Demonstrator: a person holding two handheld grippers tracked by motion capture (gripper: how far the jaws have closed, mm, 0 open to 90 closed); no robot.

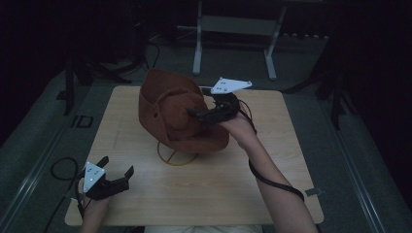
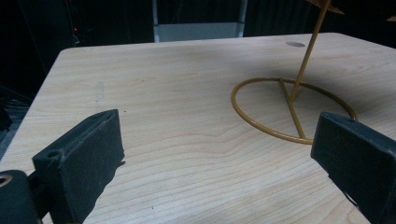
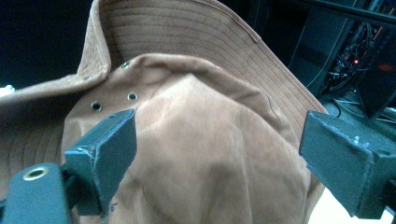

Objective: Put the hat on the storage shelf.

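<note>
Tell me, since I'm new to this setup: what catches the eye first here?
A brown hat sits tilted on a thin gold stand at the middle of the table. The right tool is at the hat's crown, jaws wide on either side, pads not pressing. The left tool waits open at the near left corner.

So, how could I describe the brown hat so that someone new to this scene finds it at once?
Look at the light wooden table, then at its far middle. There a thin golden wire stand with a ring base rises, and the brown hat sits on top. It is the one soft, wide-brimmed thing, with small metal eyelets on its crown.
</note>
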